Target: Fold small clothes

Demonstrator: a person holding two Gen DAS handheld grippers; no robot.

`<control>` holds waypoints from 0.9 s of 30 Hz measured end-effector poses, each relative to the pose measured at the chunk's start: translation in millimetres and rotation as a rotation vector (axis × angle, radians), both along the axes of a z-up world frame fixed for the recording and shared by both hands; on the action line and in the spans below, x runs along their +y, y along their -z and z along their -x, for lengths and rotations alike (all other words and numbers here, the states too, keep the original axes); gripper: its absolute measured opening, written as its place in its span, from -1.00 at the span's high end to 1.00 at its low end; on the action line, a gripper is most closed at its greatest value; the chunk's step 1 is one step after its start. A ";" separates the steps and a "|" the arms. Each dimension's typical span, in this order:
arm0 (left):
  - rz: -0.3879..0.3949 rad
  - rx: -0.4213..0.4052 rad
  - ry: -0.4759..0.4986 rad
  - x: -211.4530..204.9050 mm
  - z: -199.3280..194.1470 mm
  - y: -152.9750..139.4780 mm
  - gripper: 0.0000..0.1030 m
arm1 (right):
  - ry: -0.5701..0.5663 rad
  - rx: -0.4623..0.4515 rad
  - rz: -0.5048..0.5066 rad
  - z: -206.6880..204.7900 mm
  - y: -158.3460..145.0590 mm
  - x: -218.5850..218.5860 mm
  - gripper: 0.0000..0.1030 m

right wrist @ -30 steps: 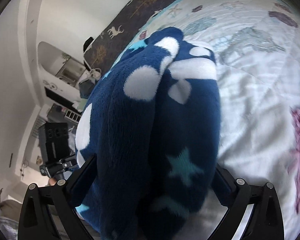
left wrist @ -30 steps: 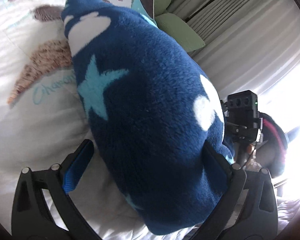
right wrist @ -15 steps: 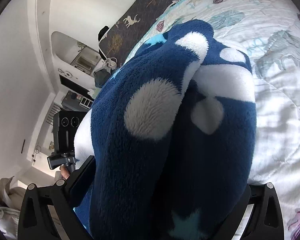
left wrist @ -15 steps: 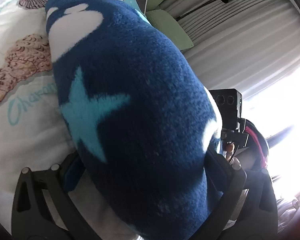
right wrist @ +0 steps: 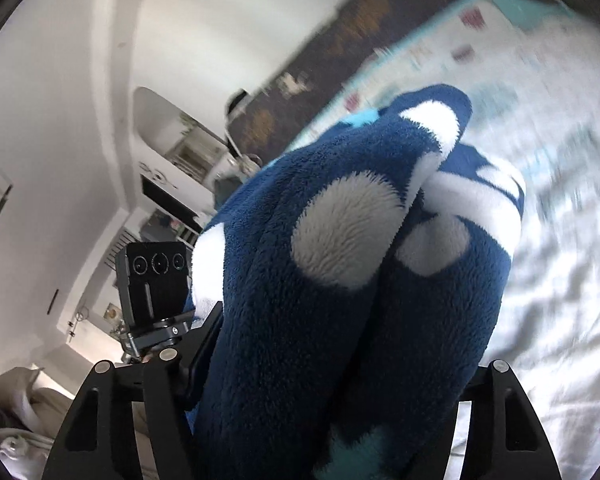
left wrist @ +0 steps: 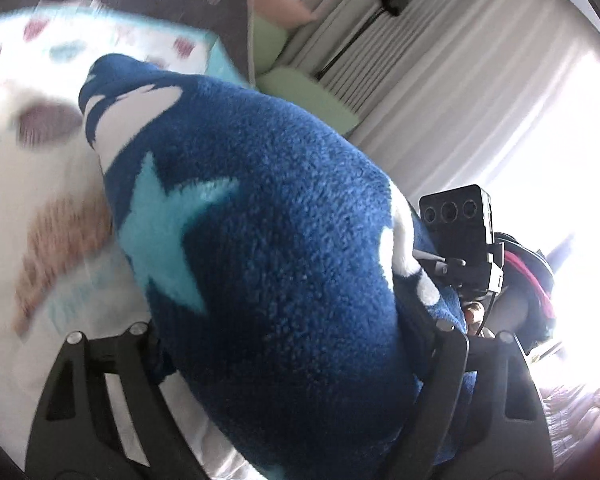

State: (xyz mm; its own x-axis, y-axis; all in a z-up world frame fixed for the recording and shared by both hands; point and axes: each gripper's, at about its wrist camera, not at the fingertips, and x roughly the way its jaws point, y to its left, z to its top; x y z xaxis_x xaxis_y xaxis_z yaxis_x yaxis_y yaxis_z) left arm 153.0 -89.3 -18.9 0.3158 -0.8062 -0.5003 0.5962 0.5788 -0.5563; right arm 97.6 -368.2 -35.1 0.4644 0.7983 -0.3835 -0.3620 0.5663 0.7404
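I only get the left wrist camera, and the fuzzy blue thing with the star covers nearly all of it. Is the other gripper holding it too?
Observer: Yes. In the right wrist view the blue fleece fills the right gripper, whose jaws are closing on it.
Operator: Is it folded yet?
Observer: It looks doubled there: two thick layers meet along a crease running up the middle.
Operator: Are there more stars on that side?
Observer: Mostly dots. A big white dot sits right beside that crease.
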 end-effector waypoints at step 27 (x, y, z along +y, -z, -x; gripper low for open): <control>-0.032 -0.311 -0.039 -85.5 -270.6 -169.6 -0.67 | 0.170 -0.266 0.060 -281.8 -171.1 -86.6 -0.39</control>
State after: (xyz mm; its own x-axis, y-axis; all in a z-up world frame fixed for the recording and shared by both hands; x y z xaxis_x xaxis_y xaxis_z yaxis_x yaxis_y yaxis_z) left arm 423.6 -174.8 150.7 0.4878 -0.7760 -0.3998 0.7123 0.6186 -0.3315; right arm 379.4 -454.8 136.0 0.6793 0.6803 -0.2750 -0.4348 0.6751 0.5960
